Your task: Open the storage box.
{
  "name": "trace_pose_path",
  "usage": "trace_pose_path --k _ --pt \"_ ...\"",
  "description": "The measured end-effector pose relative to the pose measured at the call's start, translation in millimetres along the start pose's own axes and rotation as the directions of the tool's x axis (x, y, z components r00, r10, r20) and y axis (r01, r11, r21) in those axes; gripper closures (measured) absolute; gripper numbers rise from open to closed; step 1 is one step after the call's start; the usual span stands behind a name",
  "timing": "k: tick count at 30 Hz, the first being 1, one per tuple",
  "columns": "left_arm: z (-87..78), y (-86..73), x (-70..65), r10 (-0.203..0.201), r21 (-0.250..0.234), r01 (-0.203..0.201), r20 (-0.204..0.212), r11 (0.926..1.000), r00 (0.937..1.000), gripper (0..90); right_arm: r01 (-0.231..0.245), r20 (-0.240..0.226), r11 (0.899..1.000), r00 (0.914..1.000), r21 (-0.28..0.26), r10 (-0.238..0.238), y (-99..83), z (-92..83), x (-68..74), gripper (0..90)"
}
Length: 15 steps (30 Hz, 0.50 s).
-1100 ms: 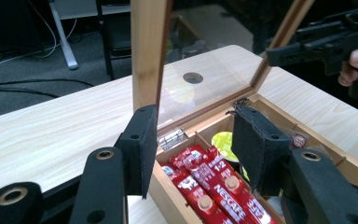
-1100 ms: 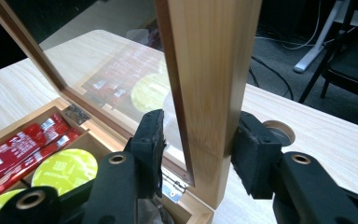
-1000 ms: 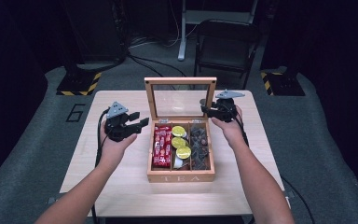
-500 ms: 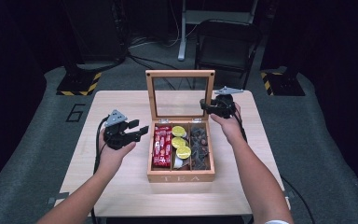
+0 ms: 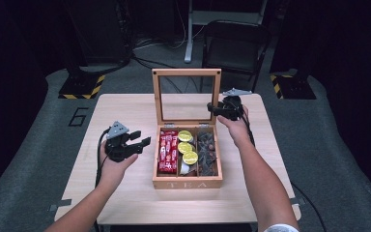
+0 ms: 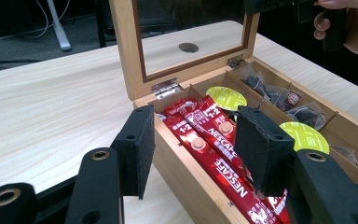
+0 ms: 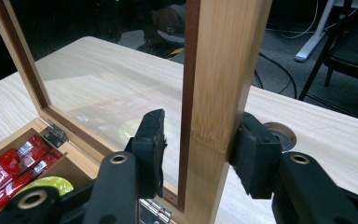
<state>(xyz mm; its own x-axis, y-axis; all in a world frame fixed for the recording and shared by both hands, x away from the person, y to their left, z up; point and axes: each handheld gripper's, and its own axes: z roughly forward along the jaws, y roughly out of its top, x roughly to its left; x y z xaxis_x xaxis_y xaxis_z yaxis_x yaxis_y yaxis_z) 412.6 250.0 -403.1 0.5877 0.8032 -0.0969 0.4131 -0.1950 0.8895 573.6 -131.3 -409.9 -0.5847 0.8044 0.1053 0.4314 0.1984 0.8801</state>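
A wooden tea box [image 5: 186, 182] stands mid-table with its glass lid [image 5: 186, 72] raised upright. Inside lie red Nescafe sachets [image 5: 167, 153] on the left, yellow-topped pods [image 5: 187, 146] in the middle and dark tea bags [image 5: 207, 152] on the right. My right gripper [image 5: 217, 110] is shut on the lid's right frame; its own view shows the gripper [image 7: 198, 135] with a pad on each side of the wooden lid frame [image 7: 223, 70]. To the left of the box hovers my left gripper [image 5: 142, 137], open and empty. The left gripper [image 6: 196, 126] points across the box wall at the sachets [image 6: 214, 154].
The pale wooden table [image 5: 121, 111] has bare room on both sides of the box. A round hole [image 6: 188, 47] in the tabletop sits behind the lid. A black folding chair [image 5: 236, 43] and cables stand beyond the far edge.
The lid has swung up to more upright, with the right gripper on its frame. My left gripper has sunk and drawn back toward the near edge, away from the box.
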Motion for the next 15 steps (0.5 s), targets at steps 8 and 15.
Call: trace_pose_path --k 8,15 --pt "6.3 -7.8 -12.1 0.005 0.015 -0.005 0.022 0.9999 0.9998 47.0 0.021 -0.007 1.000 0.9998 0.022 -0.021 2.9 0.5 -1.6 56.6" --pt "18.0 -20.6 -17.9 -0.036 0.038 0.035 0.029 0.9987 0.9989 46.9 0.005 -0.002 1.000 1.0000 0.028 -0.005 3.6 3.0 -2.6 56.2"
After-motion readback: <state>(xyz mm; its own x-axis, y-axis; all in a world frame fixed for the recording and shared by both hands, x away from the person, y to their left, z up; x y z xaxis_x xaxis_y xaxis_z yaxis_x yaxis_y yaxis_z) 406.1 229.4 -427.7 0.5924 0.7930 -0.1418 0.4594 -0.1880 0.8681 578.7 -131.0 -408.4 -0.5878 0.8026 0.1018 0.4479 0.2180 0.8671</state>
